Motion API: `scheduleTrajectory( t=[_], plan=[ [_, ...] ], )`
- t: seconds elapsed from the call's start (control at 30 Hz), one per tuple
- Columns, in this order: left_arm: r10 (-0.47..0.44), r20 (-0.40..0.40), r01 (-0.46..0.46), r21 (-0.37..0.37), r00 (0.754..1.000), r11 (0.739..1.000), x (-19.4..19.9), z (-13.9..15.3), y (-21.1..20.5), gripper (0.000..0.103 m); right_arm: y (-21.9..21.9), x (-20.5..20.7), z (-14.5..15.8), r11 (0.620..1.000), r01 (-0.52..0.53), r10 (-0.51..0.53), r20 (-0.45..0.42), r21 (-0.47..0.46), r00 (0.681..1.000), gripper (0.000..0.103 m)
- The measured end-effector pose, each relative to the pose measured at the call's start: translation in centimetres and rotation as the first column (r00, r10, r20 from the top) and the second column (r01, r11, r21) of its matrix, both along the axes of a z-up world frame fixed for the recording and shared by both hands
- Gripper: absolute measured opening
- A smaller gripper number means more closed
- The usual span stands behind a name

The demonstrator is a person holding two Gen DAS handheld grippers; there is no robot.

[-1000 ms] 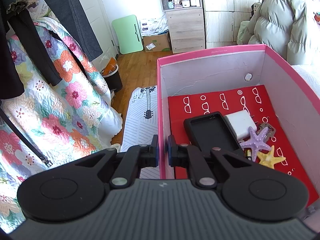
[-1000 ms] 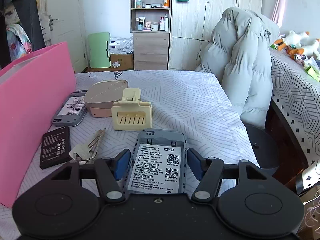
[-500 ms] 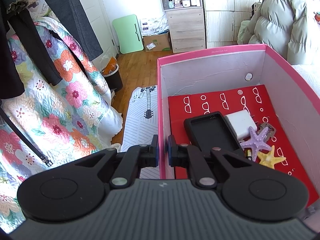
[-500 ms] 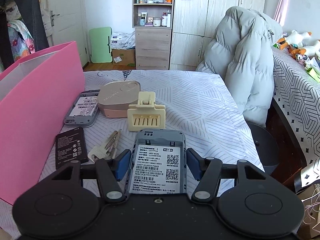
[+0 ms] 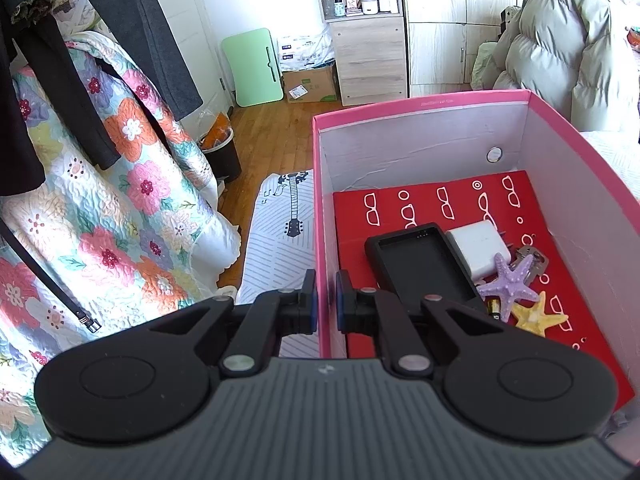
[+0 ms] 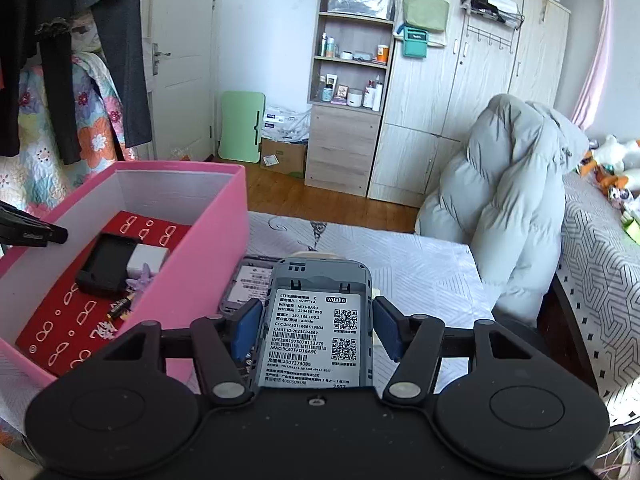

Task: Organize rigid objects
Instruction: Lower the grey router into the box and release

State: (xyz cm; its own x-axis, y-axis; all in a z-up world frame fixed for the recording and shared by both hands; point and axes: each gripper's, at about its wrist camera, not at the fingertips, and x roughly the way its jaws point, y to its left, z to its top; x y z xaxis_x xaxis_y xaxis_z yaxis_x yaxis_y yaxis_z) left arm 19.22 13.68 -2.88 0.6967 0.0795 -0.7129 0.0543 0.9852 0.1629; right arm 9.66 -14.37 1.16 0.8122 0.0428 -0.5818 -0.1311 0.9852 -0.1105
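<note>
You are lifting the grey router shell off the bed: a second ago the right wrist view was looking low across the striped bedspread, with the keys, the cream clip and the black battery lying in plain sight beyond the fingers. Now those are dropping out of view under the gripper, and the open top of the pink box is filling the left half of the frame, its red lining showing. Your right gripper is clamping the shell by its long edges, label side up, the blue pads pressing on both sides; that grip is staying the same width throughout.

Your left gripper is not shifting at all. It is pinching the near left wall of the pink box between closed fingers, one outside and one inside, holding the box steady.

Inside the box, in the lower right of the left wrist view, the black case, the white charger, the purple starfish and the yellow starfish are already lying together on the lining.

In my judgement you are carrying the shell over to the box; the second shell beside the box wall is still waiting on the bedspread.
</note>
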Motion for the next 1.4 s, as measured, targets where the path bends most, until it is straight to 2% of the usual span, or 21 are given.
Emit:
scheduleTrajectory(
  t=[0.13,0.3,0.43,0.57,0.67,0.73,0.87,0.97,1.17,1.27,1.4],
  plan=[
    [0.0,0.0,0.0,0.0,1.0,1.0,0.0,0.0,0.0,0.008,2.0,-0.5,1.8,0.998,-0.061,0.061,0.031,0.008,0.998,0.065],
    [0.001,0.0,-0.001,-0.005,1.0,1.0,0.0,0.1,-0.1,0.008,4.2,0.1,3.0,0.98,-0.18,0.179,0.024,0.078,0.984,0.065],
    [0.003,0.0,-0.003,-0.011,1.0,1.0,0.0,0.1,0.0,0.008,5.8,1.5,3.1,0.953,-0.271,0.277,-0.025,0.138,0.96,0.065],
    [0.005,0.001,-0.005,-0.008,1.0,1.0,0.0,0.1,0.0,0.008,8.1,3.0,1.8,0.92,-0.341,0.367,-0.116,0.195,0.923,0.065],
    [0.001,0.004,-0.001,-0.001,1.0,1.0,-0.1,0.2,0.1,0.008,9.6,4.0,0.2,0.896,-0.355,0.411,-0.196,0.268,0.89,0.065],
    [0.001,0.005,-0.001,-0.005,1.0,1.0,-0.2,0.2,0.1,0.008,10.7,4.4,-0.9,0.89,-0.356,0.425,-0.235,0.285,0.874,0.065],
    [0.001,0.005,-0.001,-0.008,1.0,1.0,-0.2,0.2,0.1,0.008,11.6,5.5,-2.8,0.895,-0.308,0.401,-0.28,0.323,0.872,0.062],
    [-0.001,0.006,0.001,-0.011,1.0,1.0,-0.2,0.1,0.2,0.008,11.8,5.4,-2.8,0.895,-0.32,0.407,-0.276,0.31,0.871,0.064],
    [0.0,0.006,0.001,-0.024,1.0,1.0,-0.1,0.1,0.4,0.008,9.6,3.0,0.2,0.884,-0.364,0.42,-0.154,0.292,0.895,0.066],
    [0.0,0.006,0.0,-0.02,1.0,1.0,-0.1,0.1,0.5,0.008,7.4,1.5,1.9,0.893,-0.362,0.396,-0.084,0.267,0.915,0.067],
    [0.0,0.006,0.0,-0.02,1.0,1.0,-0.1,0.1,0.5,0.008,4.0,0.7,2.4,0.895,-0.312,0.349,-0.063,0.319,0.935,0.067]
  ],
)
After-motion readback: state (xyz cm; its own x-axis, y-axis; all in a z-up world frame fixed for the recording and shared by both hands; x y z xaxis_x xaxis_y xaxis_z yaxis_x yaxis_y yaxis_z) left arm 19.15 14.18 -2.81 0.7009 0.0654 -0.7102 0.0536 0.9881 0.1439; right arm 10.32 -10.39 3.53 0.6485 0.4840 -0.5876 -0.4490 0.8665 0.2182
